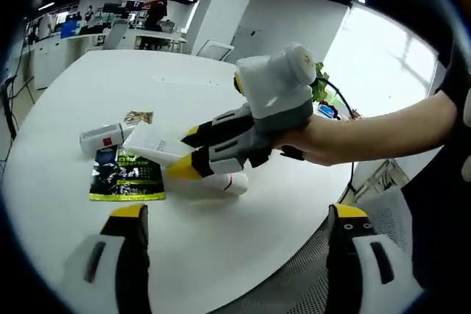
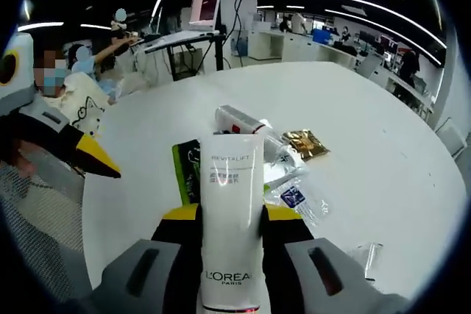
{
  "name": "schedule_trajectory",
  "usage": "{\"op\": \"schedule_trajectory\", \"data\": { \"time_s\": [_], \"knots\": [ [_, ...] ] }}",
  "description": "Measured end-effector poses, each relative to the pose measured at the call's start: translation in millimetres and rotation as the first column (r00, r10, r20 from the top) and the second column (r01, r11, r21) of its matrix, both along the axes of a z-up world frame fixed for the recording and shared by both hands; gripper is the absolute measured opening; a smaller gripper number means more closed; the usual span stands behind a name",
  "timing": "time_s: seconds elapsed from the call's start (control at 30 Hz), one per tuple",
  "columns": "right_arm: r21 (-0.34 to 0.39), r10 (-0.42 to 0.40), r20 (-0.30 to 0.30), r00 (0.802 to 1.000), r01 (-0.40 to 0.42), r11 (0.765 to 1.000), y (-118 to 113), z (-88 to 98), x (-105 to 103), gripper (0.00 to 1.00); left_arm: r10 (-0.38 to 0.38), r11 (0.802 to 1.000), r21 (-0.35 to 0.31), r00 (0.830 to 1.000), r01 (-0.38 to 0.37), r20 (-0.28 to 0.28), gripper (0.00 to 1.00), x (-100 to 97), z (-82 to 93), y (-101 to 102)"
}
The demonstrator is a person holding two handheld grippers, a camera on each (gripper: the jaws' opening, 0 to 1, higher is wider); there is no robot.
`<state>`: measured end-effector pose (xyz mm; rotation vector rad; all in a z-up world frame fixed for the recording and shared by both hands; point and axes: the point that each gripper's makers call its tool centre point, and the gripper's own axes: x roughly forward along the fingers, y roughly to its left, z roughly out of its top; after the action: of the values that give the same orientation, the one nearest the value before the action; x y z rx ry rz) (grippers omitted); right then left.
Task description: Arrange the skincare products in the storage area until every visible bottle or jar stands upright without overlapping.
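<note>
A white L'Oreal tube (image 2: 231, 182) is clamped between the jaws of my right gripper (image 2: 232, 215), lying along them and pointing at the pile. In the left gripper view that right gripper (image 1: 184, 151) comes in from the right in a hand, holding the tube (image 1: 151, 141) low over the white round table (image 1: 221, 93). A white bottle with a red label (image 1: 103, 137) (image 2: 239, 119) lies on its side. My left gripper (image 1: 239, 215) is open above the table's near edge, with nothing between its fingers. Its yellow tip (image 2: 96, 156) shows at the left.
A green-black sachet (image 1: 126, 174) (image 2: 188, 170) and a gold sachet (image 1: 138, 117) (image 2: 305, 143) lie flat beside the bottle. A clear packet with a blue label (image 2: 294, 196) lies right of the tube. Mesh chairs stand by the table edge (image 1: 383, 204); desks and seated people are behind.
</note>
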<state>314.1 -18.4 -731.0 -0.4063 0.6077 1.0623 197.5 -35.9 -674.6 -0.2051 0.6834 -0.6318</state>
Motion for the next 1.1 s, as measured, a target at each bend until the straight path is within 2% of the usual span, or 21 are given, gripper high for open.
{"op": "schedule_trajectory", "data": {
  "time_s": [0.17, 0.7, 1.1],
  "knots": [
    [0.029, -0.018, 0.019, 1.000, 0.018, 0.999, -8.7, 13.1, -2.3, 0.30, 0.002, 1.000, -0.002, 1.000, -0.002, 0.011, 0.93, 2.1, 7.0, -1.0],
    [0.108, -0.047, 0.072, 0.996, 0.039, 0.993, -29.2, 37.9, -20.9, 0.30, 0.040, 0.997, -0.070, 0.997, -0.035, 0.067, 0.92, 16.0, 41.3, -3.7],
    [0.163, -0.054, 0.109, 0.993, 0.036, 0.986, -40.2, 64.1, -44.4, 0.30, 0.130, 0.983, -0.136, 0.989, -0.120, 0.066, 0.82, 27.0, 47.7, -4.2]
  ]
}}
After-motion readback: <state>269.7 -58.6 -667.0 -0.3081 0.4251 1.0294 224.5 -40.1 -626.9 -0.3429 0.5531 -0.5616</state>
